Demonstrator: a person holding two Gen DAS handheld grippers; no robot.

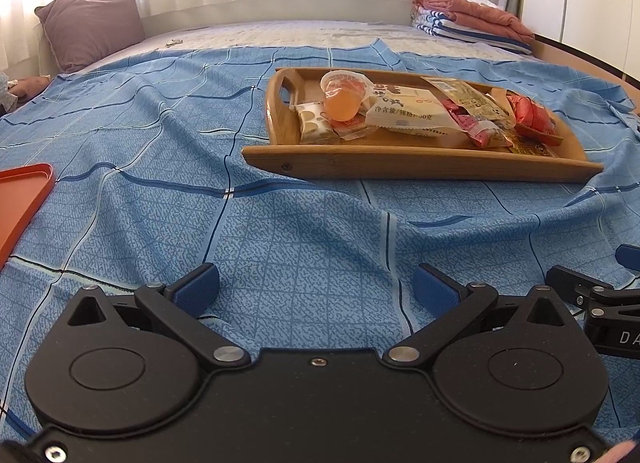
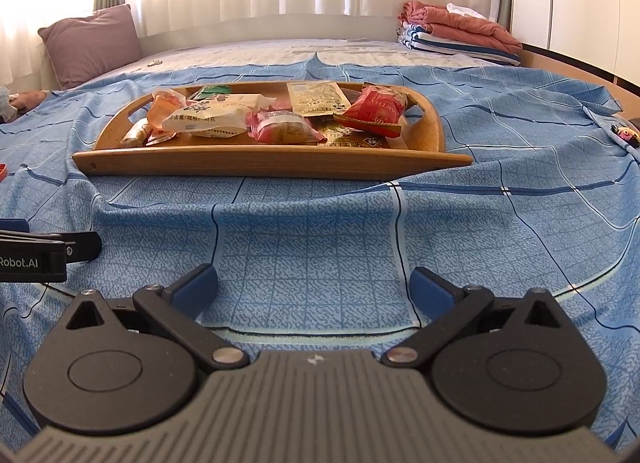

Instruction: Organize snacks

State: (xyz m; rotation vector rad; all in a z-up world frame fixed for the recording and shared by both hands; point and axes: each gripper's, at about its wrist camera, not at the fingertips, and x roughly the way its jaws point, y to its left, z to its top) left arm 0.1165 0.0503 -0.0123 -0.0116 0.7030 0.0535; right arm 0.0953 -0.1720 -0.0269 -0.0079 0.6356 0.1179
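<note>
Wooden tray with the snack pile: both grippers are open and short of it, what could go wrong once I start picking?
1. The jelly cup lies tipped on other packets; nudging it may roll it off the wooden tray.
2. Packets overlap, so pulling the white packet could drag neighbours.
3. The tray sits on the rumpled blue sheet, so it might tilt if pressed.

I see both wrist cameras low over the bed (image 1: 120,111), facing the far wooden tray (image 1: 400,161) (image 2: 260,167) they share.
</note>
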